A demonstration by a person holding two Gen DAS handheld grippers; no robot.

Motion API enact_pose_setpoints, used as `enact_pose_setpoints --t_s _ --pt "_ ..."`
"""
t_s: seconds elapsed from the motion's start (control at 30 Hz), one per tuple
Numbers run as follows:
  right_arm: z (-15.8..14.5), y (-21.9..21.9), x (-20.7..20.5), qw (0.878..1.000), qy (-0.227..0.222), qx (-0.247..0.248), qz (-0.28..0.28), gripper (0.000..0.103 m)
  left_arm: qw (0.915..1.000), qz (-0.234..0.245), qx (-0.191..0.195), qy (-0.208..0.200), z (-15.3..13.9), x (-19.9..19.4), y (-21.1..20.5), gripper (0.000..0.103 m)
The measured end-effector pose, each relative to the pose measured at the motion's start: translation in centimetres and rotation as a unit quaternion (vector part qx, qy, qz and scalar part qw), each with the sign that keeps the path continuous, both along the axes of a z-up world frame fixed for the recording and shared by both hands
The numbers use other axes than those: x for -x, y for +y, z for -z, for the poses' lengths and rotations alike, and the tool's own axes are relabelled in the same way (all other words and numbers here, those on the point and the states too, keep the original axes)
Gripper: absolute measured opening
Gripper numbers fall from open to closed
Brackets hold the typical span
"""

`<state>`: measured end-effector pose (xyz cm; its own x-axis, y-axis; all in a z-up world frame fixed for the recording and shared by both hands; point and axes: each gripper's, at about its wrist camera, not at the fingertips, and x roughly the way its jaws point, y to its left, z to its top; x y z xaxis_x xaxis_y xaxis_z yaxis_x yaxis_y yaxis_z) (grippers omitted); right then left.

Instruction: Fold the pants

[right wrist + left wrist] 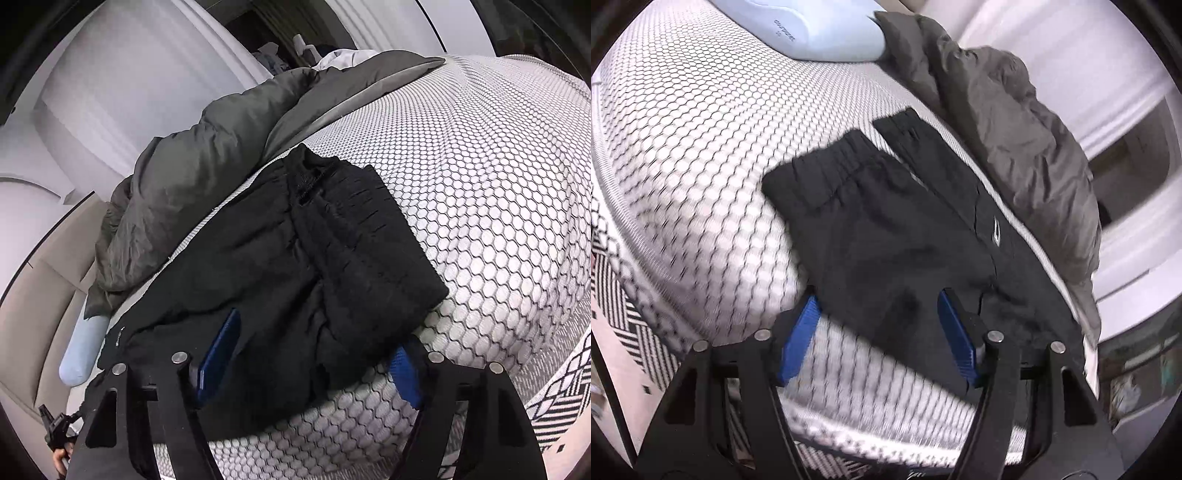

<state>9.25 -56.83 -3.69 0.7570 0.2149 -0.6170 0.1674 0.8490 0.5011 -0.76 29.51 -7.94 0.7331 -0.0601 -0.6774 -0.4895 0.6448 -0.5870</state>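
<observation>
Honeycomb-patterned mattress [701,147], rumpled grey duvet [1015,147] along its edge, pale pillow [820,26], white panelled wall [110,74], beige floor [33,306].

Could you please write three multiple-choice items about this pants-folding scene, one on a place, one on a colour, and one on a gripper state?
1. Where do the black pants lie?
A. On the honeycomb-patterned mattress
B. On the floor
C. Inside a drawer

2. What colour are the pads on the left gripper?
A. Red
B. Blue
C. Yellow

3. How does the right gripper stand?
A. Shut on the grey duvet
B. Out of view
C. Open, fingers apart at the near edge of the pants

Answers: 1 A, the pants rest flat on the patterned surface in both views. 2 B, both finger pads show blue. 3 C, the two fingers sit wide apart with cloth between them, not pinched.
</observation>
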Motion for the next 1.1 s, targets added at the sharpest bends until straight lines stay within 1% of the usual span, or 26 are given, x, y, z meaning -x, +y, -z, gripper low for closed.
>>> enact_pose_setpoints --t_s 0.03,0.07,0.1,0.13,0.17,0.2,0.23,0.3,0.33,0.37,0.4,0.43,0.5,0.57,0.63,0.7,0.77,0.87,0.93,1.03,1.1 --pt "0.0 0.0 0.0 1.000 -0.002 -0.002 0.002 0.075 0.9999 -0.013 -0.006 0.004 0.0 -0.6 0.3 0.048" --pt "0.0 -0.1 -0.1 1.000 -0.003 -0.008 0.001 0.071 0.9995 -0.025 -0.015 0.011 -0.1 -1.1 0.5 0.034" --pt "0.1 -0.3 0.1 1.000 -0.004 -0.016 0.001 0.070 0.9989 -0.037 -0.029 0.010 -0.4 -1.4 0.4 0.031" --pt "0.2 -0.4 0.3 1.000 -0.005 -0.023 0.000 0.070 0.9985 -0.037 -0.040 0.003 -0.7 -1.7 0.2 0.025" --pt "0.2 -0.6 0.7 0.999 -0.009 -0.031 -0.003 0.070 0.9978 -0.035 -0.056 -0.001 -1.0 -1.9 0.0 0.017" --pt "0.3 -0.8 0.9 0.999 -0.010 -0.036 -0.005 0.070 0.9961 -0.031 -0.082 0.006 -1.2 -2.5 -0.4 0.012" --pt "0.4 -1.0 1.0 0.999 -0.011 -0.041 -0.007 0.070 0.9953 -0.033 -0.090 0.012 -1.2 -2.8 -0.5 0.006" --pt "0.5 -1.3 0.7 0.999 -0.012 -0.051 -0.006 0.068 0.9956 -0.036 -0.085 0.015 -1.2 -3.6 -0.2 0.001" --pt "0.6 -1.5 0.2 0.998 -0.014 -0.055 -0.002 0.061 0.9956 -0.043 -0.081 0.017 -1.1 -3.8 -0.1 0.000" --pt "0.7 -1.6 -0.1 0.998 -0.014 -0.055 0.004 0.044 0.9954 -0.049 -0.080 0.016 -1.2 -3.7 0.0 0.000" --pt "0.8 -1.7 -0.3 0.999 -0.011 -0.050 0.015 0.032 0.9955 -0.052 -0.078 0.012 -1.4 -3.6 0.1 0.000" --pt "0.9 -1.8 -0.4 0.998 -0.011 -0.051 0.024 0.018 0.9955 -0.058 -0.074 0.005 -1.6 -3.1 0.2 0.000" --pt "0.8 -2.3 0.2 0.997 -0.016 -0.065 0.032 0.015 0.9953 -0.066 -0.071 -0.009 -2.2 -1.4 0.4 0.000" --pt "0.6 -2.5 1.7 0.997 -0.024 -0.066 0.032 0.014 0.9948 -0.069 -0.073 -0.017 -2.6 -0.3 0.4 0.000" --pt "0.3 -2.8 4.0 0.996 -0.028 -0.076 0.025 0.014 0.9945 -0.071 -0.074 -0.021 -2.9 1.2 0.4 0.000" --pt "0.1 -3.1 6.3 0.996 -0.030 -0.083 0.022 0.014 0.9953 -0.070 -0.065 -0.017 -2.6 1.9 0.6 0.000" --pt "0.5 -3.6 7.6 0.995 -0.023 -0.093 0.022 0.014 0.9959 -0.066 -0.060 -0.016 -2.4 2.5 0.6 0.000" --pt "0.8 -3.7 8.1 0.995 -0.015 -0.096 0.026 0.014 0.9957 -0.065 -0.064 -0.018 -2.8 2.6 0.4 0.000" --pt "0.0 -3.5 8.4 0.995 -0.023 -0.091 0.029 0.014 0.9954 -0.064 -0.065 -0.028 -3.8 2.7 0.4 0.000" --pt "-2.0 -3.3 8.3 0.995 -0.042 -0.087 0.030 0.014 0.9950 -0.058 -0.070 -0.042 -5.8 1.5 0.7 0.000" --pt "-3.9 -3.2 7.8 0.994 -0.062 -0.084 0.031 0.014 0.9943 -0.053 -0.077 -0.050 -7.5 0.1 0.9 0.000"
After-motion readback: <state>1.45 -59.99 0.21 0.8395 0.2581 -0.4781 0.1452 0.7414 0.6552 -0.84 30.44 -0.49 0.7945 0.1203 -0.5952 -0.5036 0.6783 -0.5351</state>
